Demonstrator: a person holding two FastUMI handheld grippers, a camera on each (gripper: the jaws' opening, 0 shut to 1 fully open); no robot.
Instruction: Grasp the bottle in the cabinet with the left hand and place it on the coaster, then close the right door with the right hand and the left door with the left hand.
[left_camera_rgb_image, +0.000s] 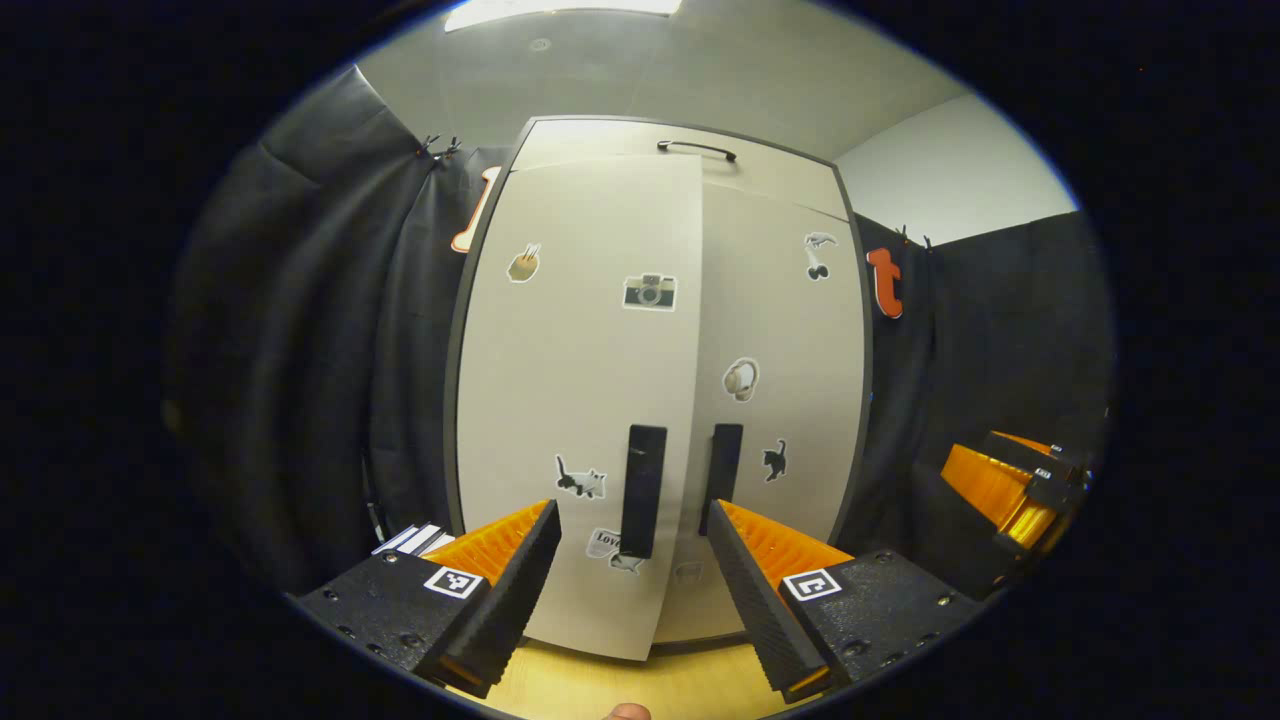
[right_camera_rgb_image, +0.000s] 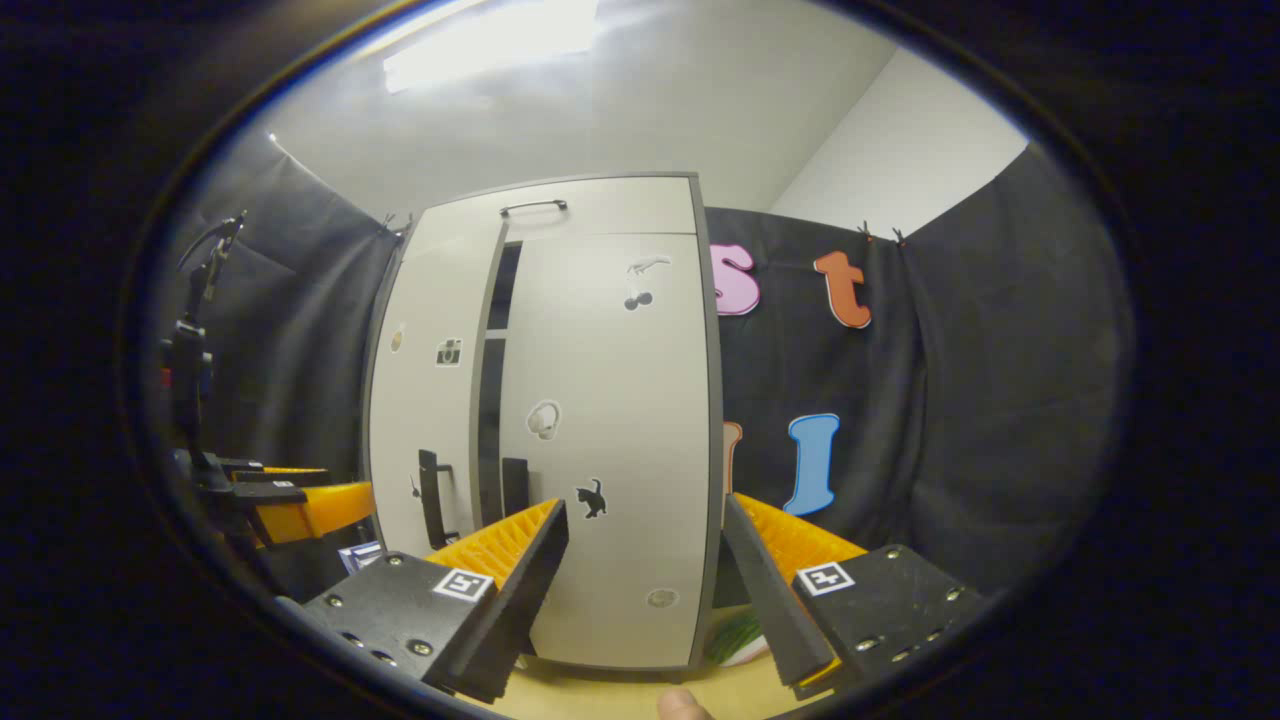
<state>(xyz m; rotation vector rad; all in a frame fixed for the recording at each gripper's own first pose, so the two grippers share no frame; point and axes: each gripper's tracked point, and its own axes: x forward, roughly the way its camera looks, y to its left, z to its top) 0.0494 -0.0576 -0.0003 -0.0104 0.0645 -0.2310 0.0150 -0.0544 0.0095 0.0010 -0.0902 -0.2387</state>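
The pale cabinet (left_camera_rgb_image: 590, 330) stands on a wooden table. Its right door (right_camera_rgb_image: 610, 420) lies flush. The left door (left_camera_rgb_image: 580, 380) stands slightly ajar, and a dark gap (right_camera_rgb_image: 490, 400) runs along its edge. Each door carries a black handle: left handle (left_camera_rgb_image: 643, 490), right handle (left_camera_rgb_image: 725, 465). My left gripper (left_camera_rgb_image: 632, 515) is open just in front of the left handle, touching nothing. My right gripper (right_camera_rgb_image: 645, 505) is open before the right door's lower part. A green and white thing (right_camera_rgb_image: 738, 635) peeks out past the cabinet's right corner, half hidden by my finger; I cannot tell what it is.
Black cloth walls close in on both sides of the cabinet. A small striped white box (left_camera_rgb_image: 420, 540) lies left of the cabinet's foot. The wooden tabletop (left_camera_rgb_image: 620, 685) shows below the doors. The other gripper (left_camera_rgb_image: 1010, 490) hangs off to the right.
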